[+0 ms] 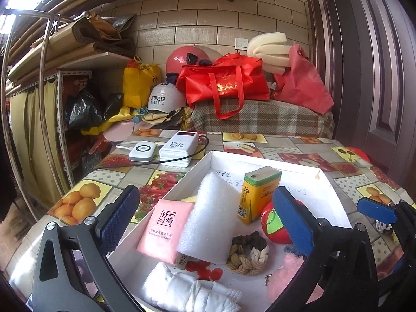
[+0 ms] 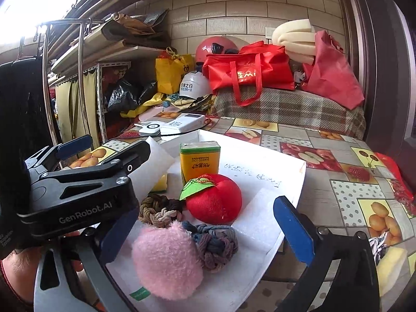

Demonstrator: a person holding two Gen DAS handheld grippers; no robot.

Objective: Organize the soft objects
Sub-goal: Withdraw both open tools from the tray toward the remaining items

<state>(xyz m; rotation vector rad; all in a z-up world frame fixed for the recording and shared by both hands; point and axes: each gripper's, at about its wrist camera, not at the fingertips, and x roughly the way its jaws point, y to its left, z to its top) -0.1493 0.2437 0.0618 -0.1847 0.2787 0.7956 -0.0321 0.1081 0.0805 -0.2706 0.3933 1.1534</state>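
Place: lived-in home, a corner used for storage.
Walls: cream brick-pattern tile; dark panelled door at right.
Desk: fruit-print oilcloth, household type.
Left side: metal shelving with a curtain, cardboard stacked on top, black plastic bags inside.
Behind desk: plaid-covered surface piled with a red tote bag, foam rolls, a red helmet, a white helmet.
On desk: power banks with cables.

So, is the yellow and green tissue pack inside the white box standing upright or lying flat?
Upright. The yellow and green tissue pack stands on its narrow end in the white box, behind the red plush apple.
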